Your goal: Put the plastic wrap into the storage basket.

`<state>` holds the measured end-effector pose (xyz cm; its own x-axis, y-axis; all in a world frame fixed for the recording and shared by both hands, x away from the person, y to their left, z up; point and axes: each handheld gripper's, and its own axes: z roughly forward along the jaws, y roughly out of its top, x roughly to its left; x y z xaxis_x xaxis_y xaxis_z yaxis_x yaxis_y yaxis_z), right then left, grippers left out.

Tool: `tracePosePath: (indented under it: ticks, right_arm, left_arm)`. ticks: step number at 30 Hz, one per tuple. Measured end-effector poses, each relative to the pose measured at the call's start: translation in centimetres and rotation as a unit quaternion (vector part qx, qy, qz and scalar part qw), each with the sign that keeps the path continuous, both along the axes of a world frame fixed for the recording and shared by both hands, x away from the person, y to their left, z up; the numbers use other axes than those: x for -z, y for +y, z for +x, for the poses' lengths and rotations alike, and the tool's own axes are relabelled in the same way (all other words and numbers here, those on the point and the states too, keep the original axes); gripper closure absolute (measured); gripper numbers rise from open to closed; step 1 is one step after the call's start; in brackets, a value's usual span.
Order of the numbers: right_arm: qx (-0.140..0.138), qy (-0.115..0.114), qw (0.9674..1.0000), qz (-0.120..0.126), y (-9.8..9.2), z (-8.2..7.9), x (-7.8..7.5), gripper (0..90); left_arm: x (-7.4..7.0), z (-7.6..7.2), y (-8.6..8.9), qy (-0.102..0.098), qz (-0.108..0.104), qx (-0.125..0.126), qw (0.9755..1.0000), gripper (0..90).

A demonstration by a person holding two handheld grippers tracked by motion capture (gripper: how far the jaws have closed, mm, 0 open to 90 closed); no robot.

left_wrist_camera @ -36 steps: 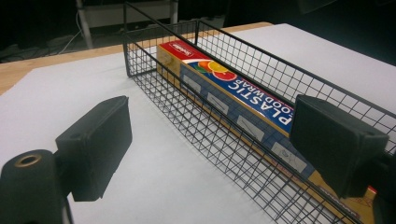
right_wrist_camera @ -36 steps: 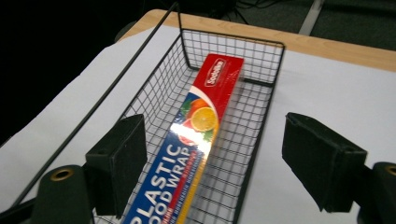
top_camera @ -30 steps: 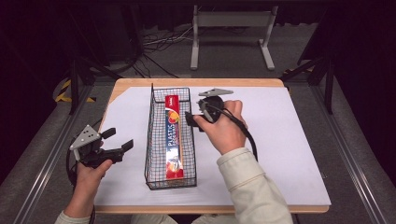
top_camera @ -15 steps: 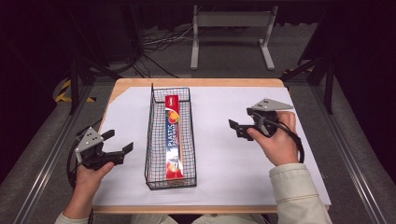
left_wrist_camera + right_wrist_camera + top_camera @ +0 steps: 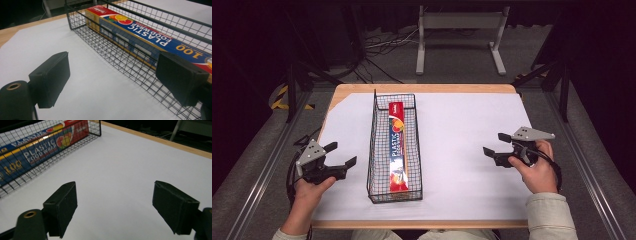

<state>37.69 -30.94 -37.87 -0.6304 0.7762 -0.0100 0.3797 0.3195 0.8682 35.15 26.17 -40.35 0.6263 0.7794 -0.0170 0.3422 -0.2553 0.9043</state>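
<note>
In the wire basket, a plastic wrap box lies flat

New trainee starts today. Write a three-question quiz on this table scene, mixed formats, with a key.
1. True or false: the plastic food wrap box lies inside the wire basket.
2. Multiple choice: how does the left gripper stand? A) shut on the box B) open, beside the basket C) open, inside the basket
3. Fill in: the right gripper is open over the white ____ that covers the table, holding nothing.

Key:
1. True
2. B
3. sheet
</note>
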Motion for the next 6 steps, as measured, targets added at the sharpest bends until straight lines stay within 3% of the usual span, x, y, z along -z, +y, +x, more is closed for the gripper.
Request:
tracePosePath:
  ticks: [3,6]
  right_arm:
    - [-0.003,0.005,0.9998,0.018,-0.8,-0.1,0.8,18.9]
    - [-0.007,0.014,0.9998,0.012,-1.3,-0.2,1.4,18.9]
  left_arm:
    - [0.1,0.1,0.0,0.003,-0.003,0.001,1.0000,13.1]
    - [0.3,0.2,0.1,0.009,-0.011,0.001,0.9999,13.1]
